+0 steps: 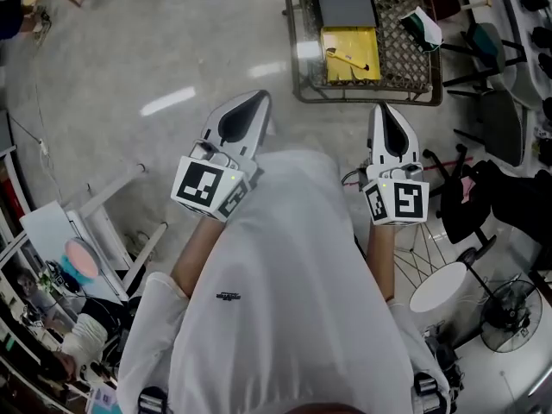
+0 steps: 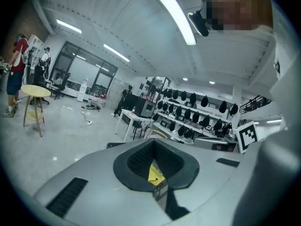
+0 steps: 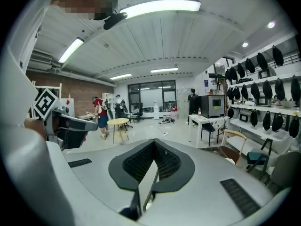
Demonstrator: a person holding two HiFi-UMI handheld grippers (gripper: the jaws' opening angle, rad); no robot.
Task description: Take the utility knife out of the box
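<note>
An open yellow box sits in a wire basket on the floor ahead of me. A yellow-handled tool with a dark end, apparently the utility knife, lies in it. My left gripper is held in front of my body, well short of the basket and to its left, jaws shut and empty. My right gripper hovers just below the basket's near edge, also shut with nothing in it. In the left gripper view a patch of the yellow box shows through the gap below the closed left gripper. The right gripper view shows the right gripper shut.
A dark grey case lies in the basket behind the yellow box, and a white-and-green item rests on its right rim. Black chairs, a round white stool and a fan stand at the right. A white rack is at the left.
</note>
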